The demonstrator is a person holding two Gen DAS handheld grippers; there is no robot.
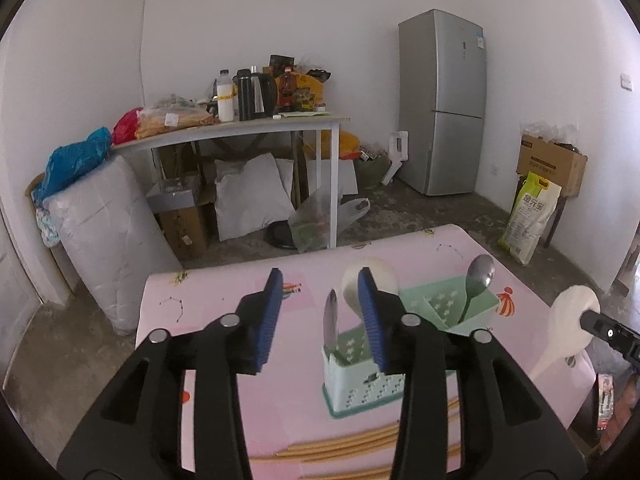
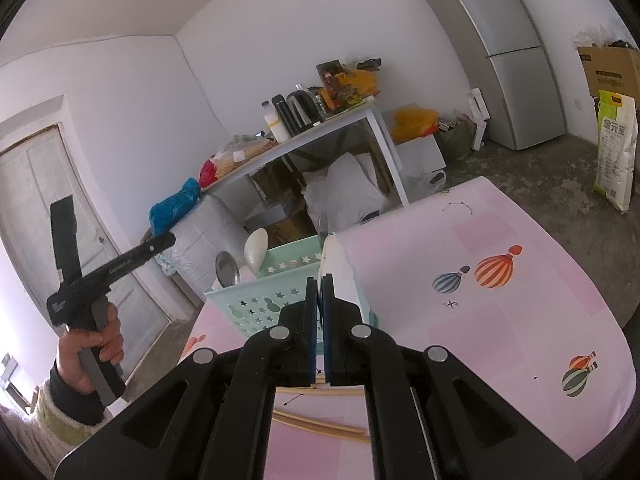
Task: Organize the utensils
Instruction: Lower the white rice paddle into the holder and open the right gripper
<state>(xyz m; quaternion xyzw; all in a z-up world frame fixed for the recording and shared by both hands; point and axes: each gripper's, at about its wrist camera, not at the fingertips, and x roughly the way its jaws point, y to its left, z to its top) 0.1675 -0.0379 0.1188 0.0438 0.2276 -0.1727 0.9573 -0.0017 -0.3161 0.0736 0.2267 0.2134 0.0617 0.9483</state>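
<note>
Left tongs [image 1: 320, 312] stand part open with nothing between the blue pads [image 1: 372, 320], poised just above the green caddy [image 1: 360, 392], where a knife [image 1: 331, 320], a steel spoon [image 1: 478, 276] and a white spoon [image 1: 370, 276] already stand upright. Right tongs [image 2: 320, 292] are pressed together on the handle of a white rice paddle [image 1: 568, 320], which is held up beside the caddy, clear of the table [image 2: 520, 340]. Chopsticks [image 1: 340, 446] lie loose on the pink cloth in front of the caddy. To do this step well, I judge the paddle should go in handle first, steeply, into a free compartment, and be let go only once it leans steady. The empty left tongs could then drop low and pinch the chopsticks together near one end.
</note>
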